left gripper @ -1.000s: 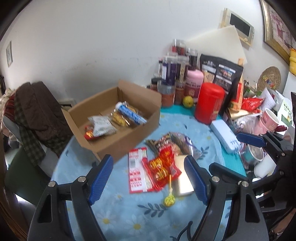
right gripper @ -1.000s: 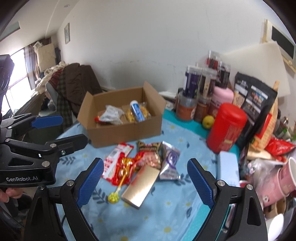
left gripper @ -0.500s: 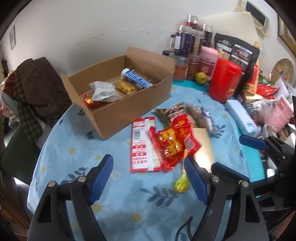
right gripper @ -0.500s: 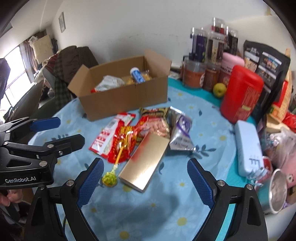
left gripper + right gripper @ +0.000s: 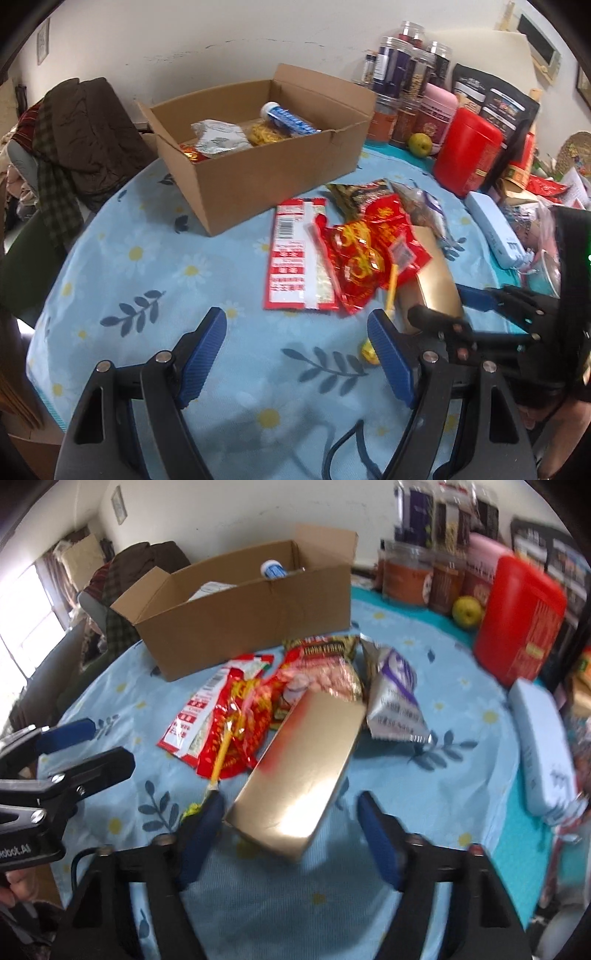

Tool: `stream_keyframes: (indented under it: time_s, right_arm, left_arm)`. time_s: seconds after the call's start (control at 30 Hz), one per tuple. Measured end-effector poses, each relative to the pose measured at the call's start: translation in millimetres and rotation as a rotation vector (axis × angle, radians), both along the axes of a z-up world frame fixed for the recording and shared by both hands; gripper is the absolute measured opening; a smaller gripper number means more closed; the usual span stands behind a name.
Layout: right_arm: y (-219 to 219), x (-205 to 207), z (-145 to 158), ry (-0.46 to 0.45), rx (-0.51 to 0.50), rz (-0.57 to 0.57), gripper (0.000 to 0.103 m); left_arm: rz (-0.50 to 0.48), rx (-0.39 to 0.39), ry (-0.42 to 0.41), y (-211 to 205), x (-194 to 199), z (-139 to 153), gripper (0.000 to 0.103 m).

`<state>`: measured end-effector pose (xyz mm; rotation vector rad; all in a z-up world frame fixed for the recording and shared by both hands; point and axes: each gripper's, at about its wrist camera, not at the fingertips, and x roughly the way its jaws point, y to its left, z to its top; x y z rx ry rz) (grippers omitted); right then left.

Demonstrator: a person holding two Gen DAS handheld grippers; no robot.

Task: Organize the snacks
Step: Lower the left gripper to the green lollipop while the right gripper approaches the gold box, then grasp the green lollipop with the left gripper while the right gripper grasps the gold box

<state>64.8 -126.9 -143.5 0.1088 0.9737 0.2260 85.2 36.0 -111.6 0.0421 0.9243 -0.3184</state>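
Snack packets lie piled on a daisy-print tablecloth (image 5: 155, 266) beside an open cardboard box (image 5: 266, 166). The right gripper (image 5: 291, 827) straddles the near end of a gold box (image 5: 306, 768), its jaws just closing, not yet touching. The left gripper (image 5: 297, 354) hovers open above bare cloth, holding nothing.

Both views are daylit and fairly bright; in the right wrist view a window (image 5: 22, 620) at the left edge is blown out white; a glare patch sits on the gold box (image 5: 303, 771); soft shadows lie on the counter (image 5: 155, 258) under the box and fingers; the right view is smeared by motion blur, worst at the jars (image 5: 443, 509); fisheye bending curves the walls, and the corners are black.
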Motion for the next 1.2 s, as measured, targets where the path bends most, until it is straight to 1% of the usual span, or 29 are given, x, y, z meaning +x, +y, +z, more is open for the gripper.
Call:
stream_keyframes:
  time_s: [0.07,0.17,0.23,0.3,0.4,0.47,0.5,0.57,0.63,0.7,0.73,0.83,1.2]
  right_arm:
    - [-6.0,-4.1,-0.1,-0.014,0.017,0.008,0.051]
    - [-14.2,-12.3,2.1,-0.024,0.014,0.008,0.048]
    - [-20.0,-18.0,3.5,-0.028,0.018,0.007,0.048]
    - [-26.3,-25.9,4.3,-0.030,0.017,0.002,0.047]
    - [-31.3,-37.9,3.1,-0.031,0.011,0.009,0.047]
    - [-34.6,-45.2,2.9,-0.031,0.012,0.005,0.047]
    - [-36.2,-48.7,2.9,-0.030,0.012,0.003,0.047]
    - [-39.0,-56.6,2.8,-0.033,0.007,-0.002,0.047]
    - [-39.7,-63.6,2.2,-0.033,0.002,-0.001,0.047]
    - [-39.7,-70.0,2.0,-0.040,0.001,0.001,0.047]
    - [-39.3,-72.7,1.8,-0.042,0.001,0.003,0.047]
    - [-38.6,-79.2,1.6,-0.052,0.004,0.004,0.047]
    - [-31.5,-113.5,5.2,-0.068,0.002,0.002,0.047]
  left_arm:
    - [-0.018,-0.006,0.008,-6.1,-2.3,-2.0,0.079]
    - [-0.065,-0.008,0.005,-19.6,-7.9,-4.3,0.079]
    - [-0.097,-0.008,-0.003,-27.6,-12.7,-5.4,0.079]
    - [-0.121,-0.009,0.007,-35.2,-13.8,-8.5,0.079]
    - [-0.127,-0.003,0.039,-42.1,-11.8,-18.2,0.066]
    - [-0.103,0.007,0.048,-42.5,-9.5,-24.8,0.056]
    - [-0.104,0.003,0.058,-42.6,-7.9,-28.0,0.054]
    - [-0.101,-0.020,0.094,-42.7,-5.3,-34.5,0.045]
    - [-0.106,-0.050,0.108,-43.5,-5.6,-37.3,0.043]
    - [-0.124,-0.052,0.103,-47.5,-8.0,-38.8,0.033]
    - [-0.135,-0.047,0.111,-50.0,-8.4,-40.5,0.026]
    - [-0.156,-0.062,0.135,-53.5,-14.1,-41.3,0.024]
    - [-0.210,-0.045,0.103,-49.7,-60.4,-27.7,0.024]
